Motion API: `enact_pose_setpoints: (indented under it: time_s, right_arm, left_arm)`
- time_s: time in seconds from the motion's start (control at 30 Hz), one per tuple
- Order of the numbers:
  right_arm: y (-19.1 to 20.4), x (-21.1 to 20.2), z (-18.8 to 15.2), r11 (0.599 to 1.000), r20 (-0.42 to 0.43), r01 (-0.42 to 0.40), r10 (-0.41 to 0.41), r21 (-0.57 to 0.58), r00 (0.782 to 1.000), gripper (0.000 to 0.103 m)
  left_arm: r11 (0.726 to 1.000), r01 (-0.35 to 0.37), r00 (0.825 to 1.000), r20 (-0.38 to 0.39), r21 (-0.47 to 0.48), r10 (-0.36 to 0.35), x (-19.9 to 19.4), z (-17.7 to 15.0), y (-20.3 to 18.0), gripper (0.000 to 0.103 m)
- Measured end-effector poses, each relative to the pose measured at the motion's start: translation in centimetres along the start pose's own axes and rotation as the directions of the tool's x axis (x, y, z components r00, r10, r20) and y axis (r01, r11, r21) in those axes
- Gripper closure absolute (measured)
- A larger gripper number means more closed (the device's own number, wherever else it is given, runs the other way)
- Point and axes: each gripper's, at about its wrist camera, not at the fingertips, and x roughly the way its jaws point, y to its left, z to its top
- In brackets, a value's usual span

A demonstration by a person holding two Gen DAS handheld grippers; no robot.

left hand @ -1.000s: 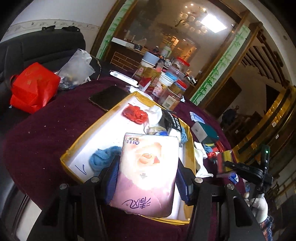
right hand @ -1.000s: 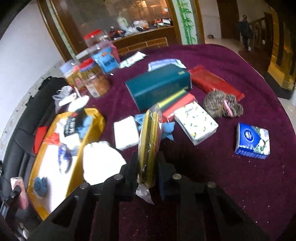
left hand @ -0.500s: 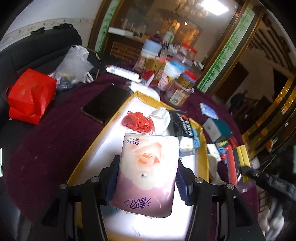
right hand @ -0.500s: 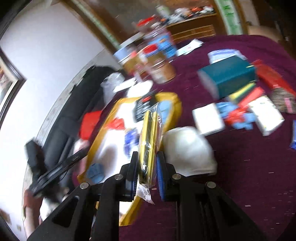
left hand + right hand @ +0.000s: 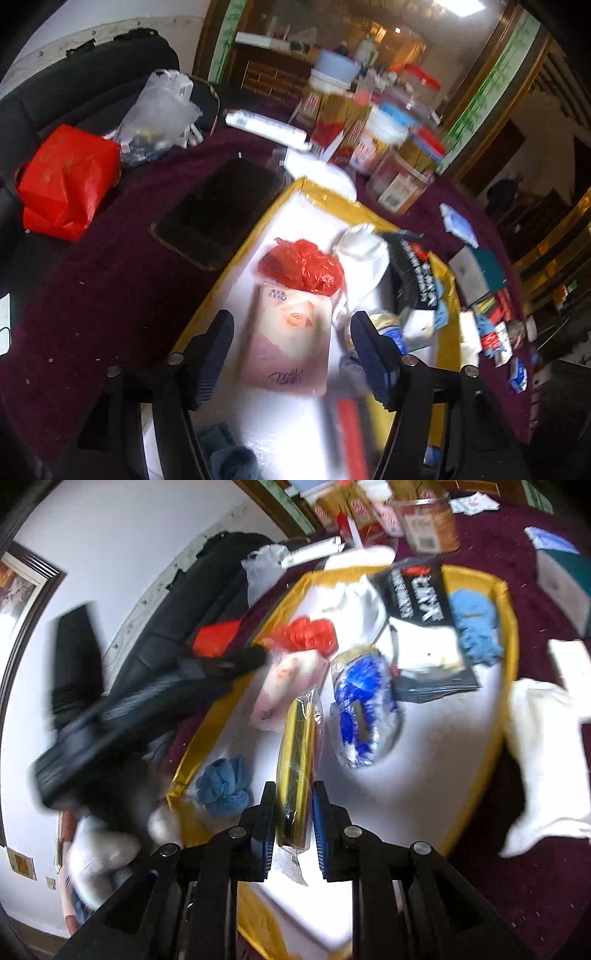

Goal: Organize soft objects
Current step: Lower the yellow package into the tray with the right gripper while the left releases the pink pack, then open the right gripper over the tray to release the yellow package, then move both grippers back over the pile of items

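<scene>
A pink tissue pack (image 5: 290, 336) lies flat in the gold-rimmed white tray (image 5: 280, 201), just below a red plastic bag (image 5: 301, 266). My left gripper (image 5: 291, 354) is open above the pack, its fingers either side and apart from it. My right gripper (image 5: 293, 827) is shut on a yellow sponge pack in clear wrap (image 5: 297, 771), held upright over the tray (image 5: 506, 602). The pink pack (image 5: 284, 686) and the left gripper also show in the right wrist view (image 5: 236, 664).
The tray also holds a blue cloth (image 5: 223, 784), a blue-white packet (image 5: 364, 709), a black packet (image 5: 421, 594) and white cloths. A phone (image 5: 218, 210), red bag (image 5: 66, 181), jars (image 5: 402, 177) and boxes stand on the maroon tablecloth around it. A white cloth (image 5: 543, 757) hangs over the tray's right rim.
My left gripper opened and let the pink tissue pack drop into the tray. My right gripper carried the sponge pack left, from the table to above the tray.
</scene>
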Motion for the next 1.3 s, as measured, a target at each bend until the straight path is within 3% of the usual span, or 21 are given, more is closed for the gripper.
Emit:
enact_pose_setpoints:
  time_s: [0.27,0.37,0.47,0.57,0.67,0.7,0.77,0.83,0.9,0.93,1.0,1.03,1.17,1.3]
  right_arm:
    - [-1.0,3.5,2.5,0.997,-0.039,0.010,-0.007,0.080,0.999,0.085]
    - [-0.5,4.0,3.3,0.996,-0.024,0.060,-0.059,0.059,0.998,0.083]
    - [0.1,4.2,3.7,0.994,-0.021,0.103,-0.103,0.018,0.994,0.073]
    - [0.1,2.6,3.3,0.997,0.015,0.064,-0.065,0.031,0.998,0.058]
    - [0.2,-2.0,2.1,0.998,0.107,0.056,-0.055,-0.007,0.993,0.048]
    - [-0.1,-3.8,1.7,0.997,0.140,0.071,-0.067,-0.018,0.988,0.040]
    - [-0.7,-7.1,0.6,0.992,0.219,0.120,-0.110,-0.033,0.969,0.033]
    - [-1.5,-11.0,-1.0,0.975,0.317,0.216,-0.190,-0.048,0.929,0.029]
    - [-2.8,-14.8,-2.9,0.938,0.426,0.345,-0.295,-0.043,0.855,0.017]
    - [-3.7,-16.3,-3.7,0.925,0.467,0.378,-0.322,-0.029,0.824,0.008]
    - [-6.5,-19.3,-5.6,0.909,0.525,0.414,-0.370,0.037,0.766,0.001]
    - [-8.1,-20.2,-5.8,0.905,0.522,0.419,-0.394,0.077,0.756,0.001]
    - [-16.4,-22.9,-7.4,0.891,0.454,0.353,-0.451,0.286,0.769,0.001]
    - [-21.7,-23.5,-9.2,0.842,0.422,0.376,-0.524,0.386,0.740,0.001]
  left_arm:
    - [0.993,0.117,0.984,0.140,-0.019,-0.113,-6.4,-1.4,0.8,0.027]
    - [0.991,0.137,0.974,0.181,-0.010,-0.133,-8.0,-2.0,0.9,0.027]
    - [0.989,0.147,0.968,0.207,-0.009,-0.142,-9.1,-2.5,0.9,0.026]
    - [0.988,0.157,0.965,0.215,-0.010,-0.151,-9.6,-2.9,0.7,0.021]
    - [0.985,0.170,0.962,0.219,-0.021,-0.161,-10.1,-3.5,0.9,0.018]
    - [0.985,0.171,0.962,0.219,-0.026,-0.161,-10.3,-3.7,1.0,0.016]
    - [0.983,0.178,0.962,0.217,-0.041,-0.165,-10.5,-4.3,1.3,0.015]
    - [0.981,0.185,0.962,0.213,-0.053,-0.170,-10.6,-5.0,1.4,0.015]
    - [0.979,0.197,0.962,0.201,-0.052,-0.182,-10.6,-5.7,1.0,0.015]
    - [0.978,0.202,0.963,0.194,-0.047,-0.190,-10.5,-6.0,0.8,0.015]
    - [0.977,0.212,0.963,0.174,-0.026,-0.204,-10.3,-6.8,-0.4,0.015]
    - [0.975,0.221,0.963,0.164,-0.013,-0.216,-10.2,-7.1,-1.1,0.014]
    - [0.960,0.274,0.956,0.096,0.052,-0.278,-9.2,-8.7,-5.0,0.014]
    - [0.947,0.291,0.955,0.013,0.137,-0.296,-7.7,-10.5,-9.9,0.014]
